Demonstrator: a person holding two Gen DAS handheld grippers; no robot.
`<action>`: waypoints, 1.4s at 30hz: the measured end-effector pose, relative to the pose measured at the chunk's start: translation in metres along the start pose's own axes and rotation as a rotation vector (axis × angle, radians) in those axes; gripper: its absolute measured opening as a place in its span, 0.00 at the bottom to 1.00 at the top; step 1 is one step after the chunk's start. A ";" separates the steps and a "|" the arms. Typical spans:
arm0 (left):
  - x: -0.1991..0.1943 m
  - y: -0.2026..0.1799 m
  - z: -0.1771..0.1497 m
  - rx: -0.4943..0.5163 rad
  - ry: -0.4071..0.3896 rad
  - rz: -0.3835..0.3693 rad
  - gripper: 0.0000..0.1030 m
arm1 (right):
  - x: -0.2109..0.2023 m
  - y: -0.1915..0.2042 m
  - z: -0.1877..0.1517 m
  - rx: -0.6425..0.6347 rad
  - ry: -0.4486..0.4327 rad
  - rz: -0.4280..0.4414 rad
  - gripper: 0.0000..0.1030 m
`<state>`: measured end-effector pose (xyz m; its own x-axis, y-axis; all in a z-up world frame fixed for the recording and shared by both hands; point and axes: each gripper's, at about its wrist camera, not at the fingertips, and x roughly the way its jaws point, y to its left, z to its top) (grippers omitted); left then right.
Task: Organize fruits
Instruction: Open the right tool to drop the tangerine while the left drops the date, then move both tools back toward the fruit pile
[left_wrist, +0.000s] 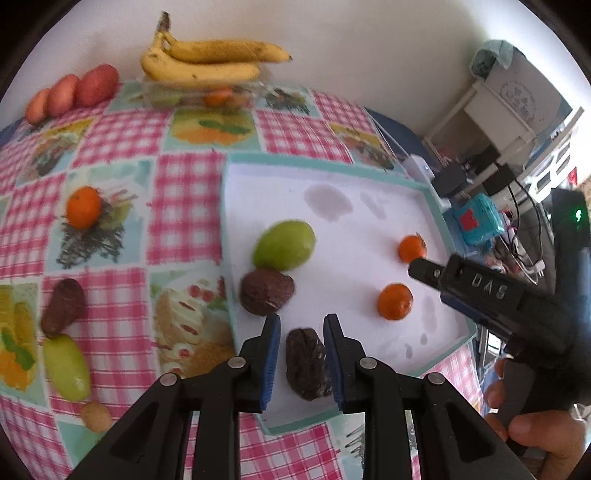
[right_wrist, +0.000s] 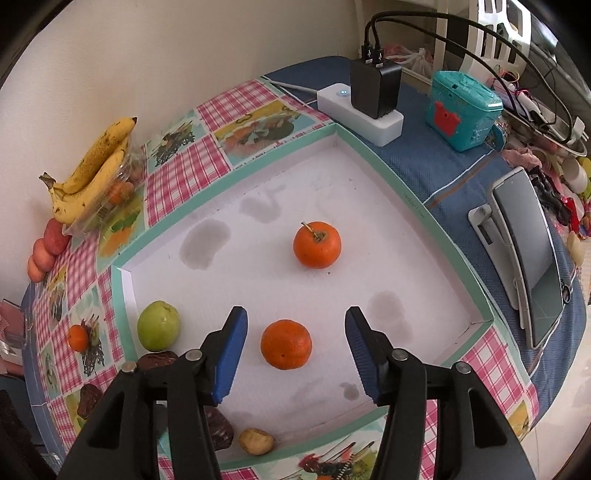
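A white tray with a teal rim (left_wrist: 369, 173) (right_wrist: 424, 206) holds two oranges (left_wrist: 394, 301) (right_wrist: 286, 344), a green fruit (left_wrist: 284, 245) (right_wrist: 159, 325) and two brown fruits (left_wrist: 266, 291). My left gripper (left_wrist: 301, 334) straddles one brown fruit (left_wrist: 306, 363) with a small gap on each side, jaws partly open. My right gripper (right_wrist: 295, 321) is open over the near orange; the far orange (right_wrist: 317, 244) lies beyond. The right gripper's body (left_wrist: 480, 291) shows in the left wrist view beside the far orange (left_wrist: 412, 248).
On the chequered cloth lie an orange (left_wrist: 83, 206), a brown fruit (left_wrist: 62, 306), a green fruit (left_wrist: 67, 367), a small tan fruit (left_wrist: 96, 416), bananas on a clear box (left_wrist: 210, 61) and red fruits (left_wrist: 74, 92). A power strip (right_wrist: 360, 114), teal box (right_wrist: 461, 110) and phone (right_wrist: 528, 254) stand right.
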<state>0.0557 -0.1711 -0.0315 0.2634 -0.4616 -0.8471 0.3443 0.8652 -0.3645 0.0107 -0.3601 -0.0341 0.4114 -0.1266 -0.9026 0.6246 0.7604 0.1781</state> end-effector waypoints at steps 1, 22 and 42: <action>-0.004 0.004 0.001 -0.013 -0.011 0.019 0.28 | 0.000 0.000 0.000 -0.002 0.001 0.001 0.55; -0.064 0.121 0.006 -0.329 -0.152 0.328 0.96 | 0.004 0.048 -0.019 -0.144 0.023 0.066 0.87; -0.128 0.179 -0.005 -0.343 -0.264 0.492 1.00 | -0.020 0.110 -0.042 -0.288 -0.031 0.165 0.87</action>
<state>0.0792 0.0438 0.0101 0.5444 0.0096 -0.8388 -0.1685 0.9808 -0.0981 0.0432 -0.2473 -0.0132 0.5141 -0.0029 -0.8577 0.3364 0.9206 0.1985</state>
